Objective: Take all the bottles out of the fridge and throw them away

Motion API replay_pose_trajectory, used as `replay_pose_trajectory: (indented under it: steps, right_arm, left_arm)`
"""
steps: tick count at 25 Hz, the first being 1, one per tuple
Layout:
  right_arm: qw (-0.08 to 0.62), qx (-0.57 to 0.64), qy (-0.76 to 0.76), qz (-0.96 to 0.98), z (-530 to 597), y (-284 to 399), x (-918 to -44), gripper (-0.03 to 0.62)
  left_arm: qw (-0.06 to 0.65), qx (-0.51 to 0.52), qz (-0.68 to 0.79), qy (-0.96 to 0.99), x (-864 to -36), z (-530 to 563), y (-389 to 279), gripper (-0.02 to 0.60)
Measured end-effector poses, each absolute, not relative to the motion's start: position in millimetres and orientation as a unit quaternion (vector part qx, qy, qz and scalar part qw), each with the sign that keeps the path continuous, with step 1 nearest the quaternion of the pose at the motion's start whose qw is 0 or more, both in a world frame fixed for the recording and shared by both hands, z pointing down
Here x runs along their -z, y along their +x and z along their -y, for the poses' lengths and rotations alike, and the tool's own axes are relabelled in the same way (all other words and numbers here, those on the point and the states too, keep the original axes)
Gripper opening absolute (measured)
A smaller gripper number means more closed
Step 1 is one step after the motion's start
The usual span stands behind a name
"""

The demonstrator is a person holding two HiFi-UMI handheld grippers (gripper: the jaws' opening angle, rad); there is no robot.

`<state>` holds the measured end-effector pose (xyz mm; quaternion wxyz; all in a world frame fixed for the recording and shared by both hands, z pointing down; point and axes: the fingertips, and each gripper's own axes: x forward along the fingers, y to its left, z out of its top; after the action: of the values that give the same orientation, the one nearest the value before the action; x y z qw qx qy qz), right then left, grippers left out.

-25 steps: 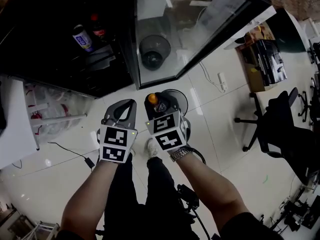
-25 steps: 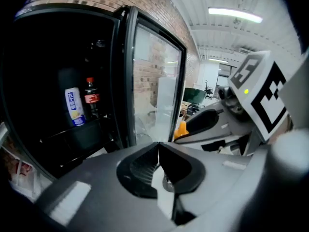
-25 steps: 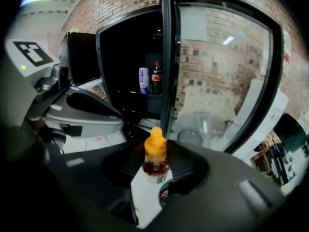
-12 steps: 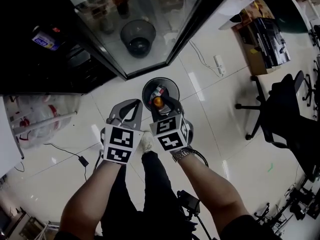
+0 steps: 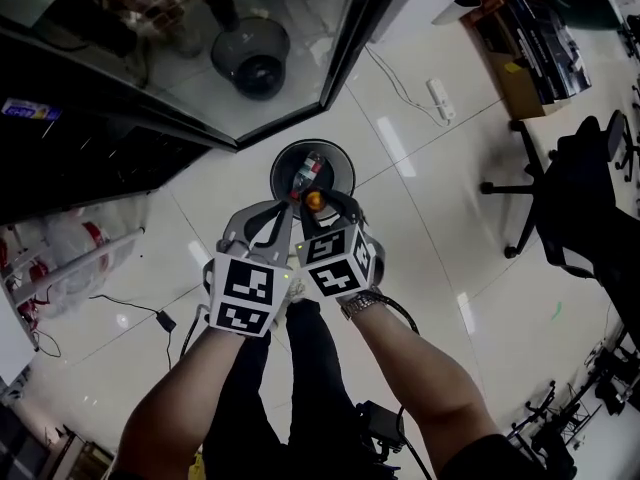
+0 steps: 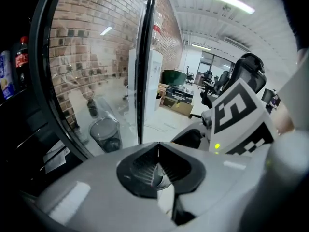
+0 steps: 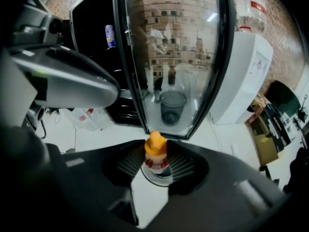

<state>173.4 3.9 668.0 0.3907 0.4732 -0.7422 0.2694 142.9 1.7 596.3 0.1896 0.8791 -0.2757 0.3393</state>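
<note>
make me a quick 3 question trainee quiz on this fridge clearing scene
1. True or false: the left tool is clamped on a bottle.
2. Which tool holds the orange-capped bottle? A: left tool. B: right tool.
3. Fill in: in the head view, the round thing on the floor just beyond both tools is a ____.

Key: 1 false, it is shut and empty. 2 B. 3 bin.

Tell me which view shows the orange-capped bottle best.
Right gripper view: the orange-capped bottle sits centred, clamped between the jaws. The head view shows only its orange cap; the left gripper view misses it.
</note>
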Motion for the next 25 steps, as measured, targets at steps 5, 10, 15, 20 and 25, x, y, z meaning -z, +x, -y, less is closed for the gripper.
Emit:
replay_pose_trajectory:
  steps: [5, 10, 15, 20, 25]
  right_arm:
    - [0.4, -0.287, 0.477, 0.729, -15.9, 181.0, -703.9, 0.133]
    - [0.407, -0.3, 0.48, 0.717, -22.3, 187.7, -725.8, 0.132]
    - [0.413, -0.31, 0.487, 0.704, -23.6, 193.5, -736.2, 0.132]
    - [0.414, -0.328, 0.498, 0.688, -26.9, 198.5, -741.7, 0.133]
    - [0.411, -0.335, 0.493, 0.69, -34.5, 190.0, -735.3, 0.133]
  left_arm:
    - [0.194, -0.352, 0.262, 0.877, -619.7, -12.3, 142.4, 0.004]
    - [0.197, -0.359, 0.254, 0.876, -633.3, -16.3, 142.4, 0.003]
    - [0.198, -0.358, 0.253, 0.877, -636.3, -15.8, 140.4, 0.004]
    - [0.2, -0.358, 0.256, 0.875, -636.5, -15.8, 137.1, 0.004]
    - [0.198, -0.355, 0.264, 0.875, -627.8, -14.7, 131.0, 0.003]
